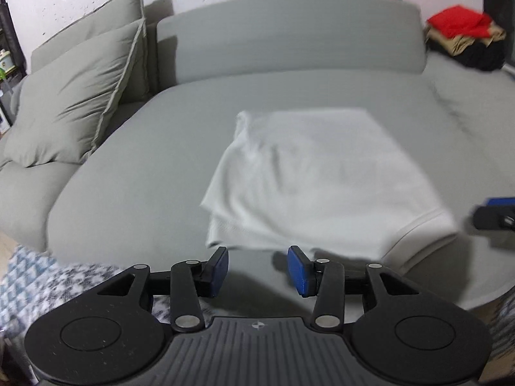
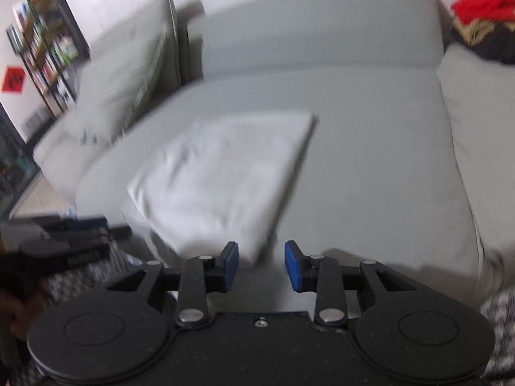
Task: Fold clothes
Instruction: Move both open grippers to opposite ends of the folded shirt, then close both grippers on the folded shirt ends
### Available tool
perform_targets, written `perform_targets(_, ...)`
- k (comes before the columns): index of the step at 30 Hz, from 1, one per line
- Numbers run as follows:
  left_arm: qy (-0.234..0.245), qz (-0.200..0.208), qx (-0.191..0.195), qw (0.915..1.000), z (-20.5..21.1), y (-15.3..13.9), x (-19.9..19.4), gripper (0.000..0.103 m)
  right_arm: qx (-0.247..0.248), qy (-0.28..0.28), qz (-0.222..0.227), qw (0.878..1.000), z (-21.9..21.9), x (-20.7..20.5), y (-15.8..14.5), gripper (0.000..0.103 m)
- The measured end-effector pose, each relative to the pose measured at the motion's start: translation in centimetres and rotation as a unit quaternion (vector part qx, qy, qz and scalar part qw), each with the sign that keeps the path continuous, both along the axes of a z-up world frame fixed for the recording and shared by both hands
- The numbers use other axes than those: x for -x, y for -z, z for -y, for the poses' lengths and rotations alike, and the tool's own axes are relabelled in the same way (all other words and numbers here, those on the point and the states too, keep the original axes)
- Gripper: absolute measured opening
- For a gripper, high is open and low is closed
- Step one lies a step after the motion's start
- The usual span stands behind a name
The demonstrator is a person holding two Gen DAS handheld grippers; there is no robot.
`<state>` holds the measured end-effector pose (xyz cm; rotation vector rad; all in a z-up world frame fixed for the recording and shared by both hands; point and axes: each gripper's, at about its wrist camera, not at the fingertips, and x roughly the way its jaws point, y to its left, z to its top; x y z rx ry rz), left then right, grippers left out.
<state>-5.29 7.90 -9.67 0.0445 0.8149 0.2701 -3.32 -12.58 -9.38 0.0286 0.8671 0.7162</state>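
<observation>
The left gripper (image 1: 257,268) hung level just off the front edge of the sofa (image 1: 145,173), its blue pads (image 1: 297,270) spread wide with nothing between them. It pointed at the near edge of the shirt (image 1: 322,180), close to the hem but apart from it. The right gripper (image 2: 261,265) sat in much the same pose, jaws wide and empty, aimed at the shirt's near right corner and just short of the cloth. Each gripper showed at the edge of the other's view, blurred, so the two flanked the shirt's front.

The white shirt (image 2: 225,177) lay folded into a rough rectangle on the grey seat, a ribbed band showing along its near right edge and some loose cloth bunched at its far left corner. Bare cushion ran all around it: a broad strip to the right, another toward the backrest (image 1: 289,38). Two pillows (image 1: 77,96) leaned at the left end, well apart from the shirt. At the far right corner sat a pile of clothes (image 1: 463,38), red on top of tan and black. A patterned rug (image 1: 38,283) covered the floor below the sofa's front, and a bookshelf (image 2: 45,41) stood by the wall to the left.
</observation>
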Motion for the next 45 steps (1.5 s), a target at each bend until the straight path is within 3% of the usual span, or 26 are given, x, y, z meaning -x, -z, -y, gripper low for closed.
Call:
perform_targets(2, 0.016, 0.009, 0.004, 0.9998, 0.4, 0.0, -0.7, 0.042, -0.013, -0.005, 0.013, 1.0, -1.1, -0.4, -0.2, 0.022)
perform_targets(6, 0.027, 0.003, 0.018, 0.9995, 0.7, 0.7, -3.2, 0.042, -0.011, -0.026, 0.029, 0.999, -3.9, -1.2, 0.4, 0.02)
perform_targets(11, 0.035, -0.051, 0.06, 0.9963, 0.6, 2.9, -3.8, 0.046, 0.028, -0.052, 0.035, 0.998, -5.0, -1.3, 2.2, 0.016)
perform_targets(14, 0.043, -0.103, 0.086, 0.9901, -0.3, 3.0, -3.3, 0.043, 0.05, -0.069, 0.029, 0.996, -4.5, -0.8, 2.0, 0.015)
perform_targets(15, 0.04, -0.101, 0.093, 0.9897, -1.0, 2.7, -2.9, 0.039, 0.056, -0.076, 0.025, 0.995, -4.3, -0.5, 1.8, 0.016)
perform_targets(18, 0.029, -0.058, 0.11, 0.9918, -2.9, 0.8, -1.2, 0.041, 0.061, -0.076, -0.006, 0.995, -2.5, 0.0, 1.1, 0.022)
perform_targets(20, 0.016, -0.005, 0.103, 0.9945, -4.4, -0.7, -0.4, 0.044, 0.026, -0.055, -0.013, 0.998, -1.3, -0.6, 0.2, 0.032)
perform_targets(22, -0.003, 0.039, 0.084, 0.9957, -5.7, -1.9, -0.2, 0.051, -0.017, -0.033, -0.022, 0.999, -0.2, -1.5, -0.7, 0.052)
perform_targets(24, -0.026, 0.064, 0.075, 0.9948, -7.3, -2.5, -0.6, 0.061, -0.064, -0.01, -0.044, 0.997, 0.6, -3.0, -1.2, 0.065)
perform_targets(30, -0.07, 0.059, 0.14, 0.9859, -12.2, -1.7, -3.8, 0.067, -0.158, 0.062, -0.157, 0.973, 2.1, -7.4, 0.7, 0.066)
perform_targets(35, -0.064, 0.014, 0.25, 0.966, -14.9, 0.3, -5.5, 0.068, -0.191, 0.102, -0.214, 0.953, 2.2, -9.7, 3.2, 0.066)
perform_targets(40, -0.054, -0.033, 0.359, 0.931, -17.6, 2.3, -7.2, 0.063, -0.2, 0.11, -0.243, 0.943, 1.6, -11.4, 5.0, 0.064)
perform_targets(45, -0.005, -0.083, 0.401, 0.9123, -18.1, 3.3, -8.8, 0.061, -0.21, 0.105, -0.284, 0.93, 1.1, -13.1, 6.6, 0.057)
